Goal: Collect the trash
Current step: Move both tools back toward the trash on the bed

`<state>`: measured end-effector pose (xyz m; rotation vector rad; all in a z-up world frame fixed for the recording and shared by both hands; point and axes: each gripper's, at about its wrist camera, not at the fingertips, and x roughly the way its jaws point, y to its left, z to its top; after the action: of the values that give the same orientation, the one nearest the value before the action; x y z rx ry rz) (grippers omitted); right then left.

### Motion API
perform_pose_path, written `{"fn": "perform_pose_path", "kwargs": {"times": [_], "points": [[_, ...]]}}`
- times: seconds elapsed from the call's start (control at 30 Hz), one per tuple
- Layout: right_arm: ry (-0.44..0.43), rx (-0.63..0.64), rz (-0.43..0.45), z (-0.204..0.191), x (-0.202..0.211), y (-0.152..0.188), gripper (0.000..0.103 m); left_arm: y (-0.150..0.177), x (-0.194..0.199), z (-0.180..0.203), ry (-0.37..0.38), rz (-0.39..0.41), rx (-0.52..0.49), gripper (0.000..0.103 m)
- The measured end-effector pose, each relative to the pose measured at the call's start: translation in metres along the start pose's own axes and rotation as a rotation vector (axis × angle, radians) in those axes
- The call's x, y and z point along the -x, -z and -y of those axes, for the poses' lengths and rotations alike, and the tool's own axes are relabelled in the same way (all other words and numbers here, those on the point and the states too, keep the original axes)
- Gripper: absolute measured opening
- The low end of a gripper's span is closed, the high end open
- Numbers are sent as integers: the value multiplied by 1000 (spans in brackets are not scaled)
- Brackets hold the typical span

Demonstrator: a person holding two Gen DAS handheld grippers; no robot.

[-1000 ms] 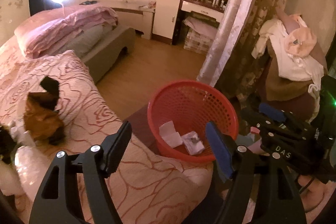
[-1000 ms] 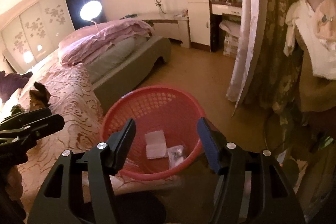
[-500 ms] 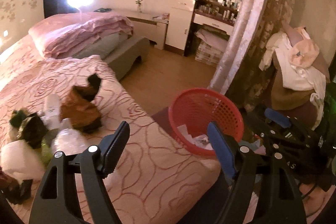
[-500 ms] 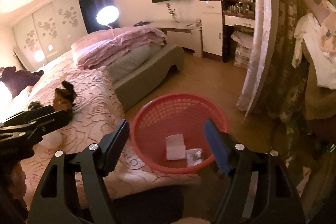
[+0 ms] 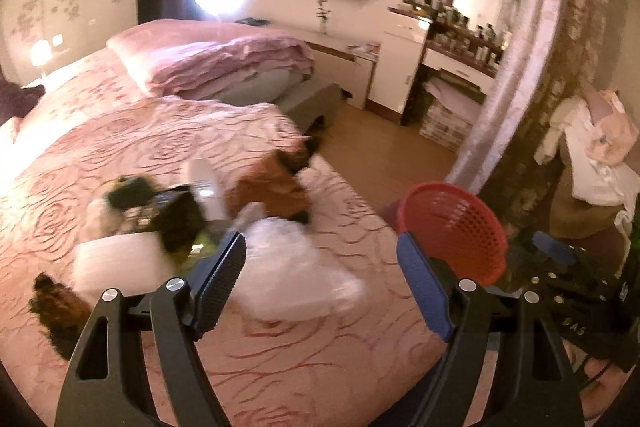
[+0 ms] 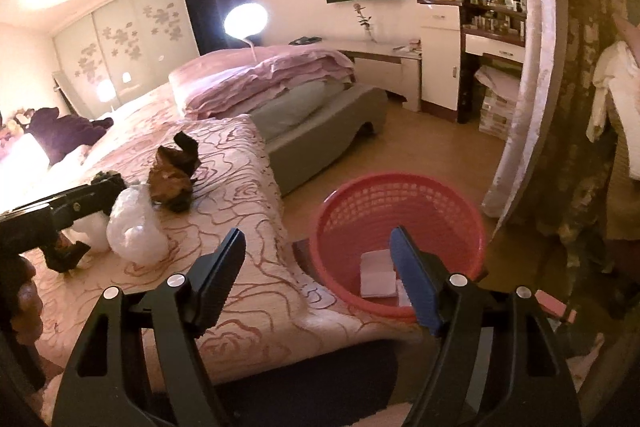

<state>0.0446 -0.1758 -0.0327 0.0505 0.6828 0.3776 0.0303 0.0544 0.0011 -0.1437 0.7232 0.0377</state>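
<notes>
A heap of trash lies on the pink bed (image 5: pixel 320 351): a clear plastic bag (image 5: pixel 288 267), a brown wrapper (image 5: pixel 268 187), a white bottle (image 5: pixel 204 187), a dark green wrapper (image 5: pixel 160 215) and a white packet (image 5: pixel 116 263). My left gripper (image 5: pixel 320 275) hangs open just over the clear bag, nothing between its fingers. Beside the bed stands the red basket (image 6: pixel 440 223) with white paper (image 6: pixel 376 273) in it. Above the basket's near rim and the bed's edge my right gripper (image 6: pixel 316 267) is open and empty. The right wrist view also shows the clear bag (image 6: pixel 132 227), the brown wrapper (image 6: pixel 172 179) and the left gripper (image 6: pixel 60 211).
Folded pink bedding (image 5: pixel 224 59) is piled at the bed's far end. Past the wood floor (image 6: pixel 432 147) stand a white desk and a dresser (image 6: pixel 440 59). A curtain (image 6: pixel 532 87) and draped clothes (image 5: pixel 592 155) are at the right. The basket (image 5: pixel 460 227) sits right of the bed.
Both views have swung left, away from the basket and over the bed. The trash heap has come into the left wrist view. Both grippers' jaws stand a little wider.
</notes>
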Motion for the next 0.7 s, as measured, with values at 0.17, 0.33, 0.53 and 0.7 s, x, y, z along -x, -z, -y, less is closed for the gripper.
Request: {"fn": "perform_pose_path", "kwargs": {"times": [0.17, 0.33, 0.53, 0.7], "points": [[-21, 4, -5, -7, 1, 3, 72, 2, 19, -38, -63, 26, 55, 75], [-46, 14, -20, -18, -1, 7, 72, 1, 42, -82, -136, 60, 118, 75], [-67, 19, -30, -23, -3, 9, 72, 6, 68, -139, -217, 76, 209, 75], [-84, 19, -48, -29, -7, 11, 72, 21, 72, -162, -237, 54, 276, 75]]}}
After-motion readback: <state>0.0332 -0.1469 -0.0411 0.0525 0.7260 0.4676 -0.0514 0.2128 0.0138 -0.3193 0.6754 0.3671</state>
